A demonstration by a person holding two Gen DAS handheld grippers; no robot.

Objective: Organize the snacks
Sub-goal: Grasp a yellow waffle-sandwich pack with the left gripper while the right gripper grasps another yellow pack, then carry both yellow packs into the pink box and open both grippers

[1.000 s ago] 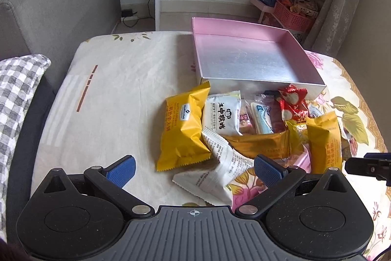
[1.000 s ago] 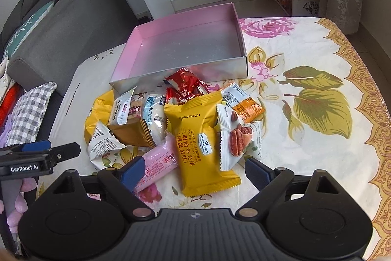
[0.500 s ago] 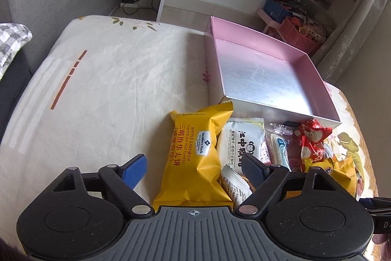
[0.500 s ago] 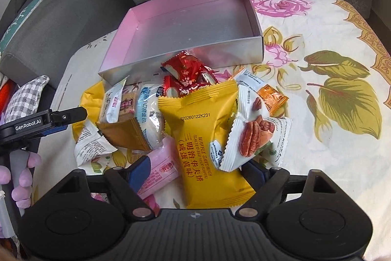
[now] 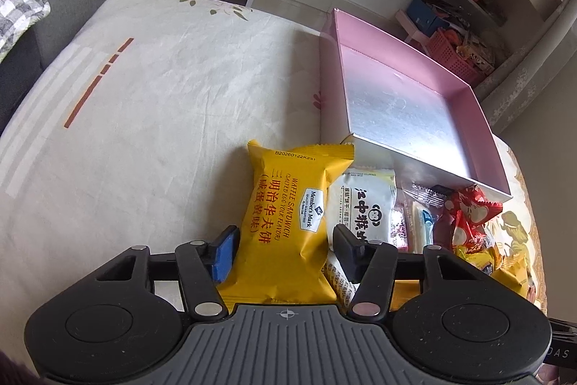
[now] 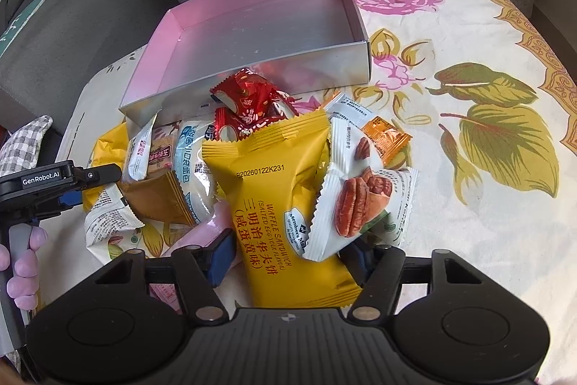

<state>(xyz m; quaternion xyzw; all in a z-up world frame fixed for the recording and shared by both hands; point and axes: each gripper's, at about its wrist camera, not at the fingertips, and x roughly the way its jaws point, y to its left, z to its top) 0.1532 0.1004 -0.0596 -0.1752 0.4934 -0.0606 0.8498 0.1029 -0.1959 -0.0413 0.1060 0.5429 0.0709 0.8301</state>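
Closing on two yellow waffle packets, I read both sets of jaws as just narrowed. My left gripper [image 5: 283, 242] pinches one yellow packet [image 5: 288, 215] below the pink box [image 5: 404, 103]. My right gripper [image 6: 288, 253] flanks the other packet [image 6: 277, 204], below the box; contact there is unclear.

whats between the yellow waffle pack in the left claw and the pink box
In the left wrist view, nothing: the yellow waffle pack nearly reaches the pink box corner, with only bare tablecloth showing between.
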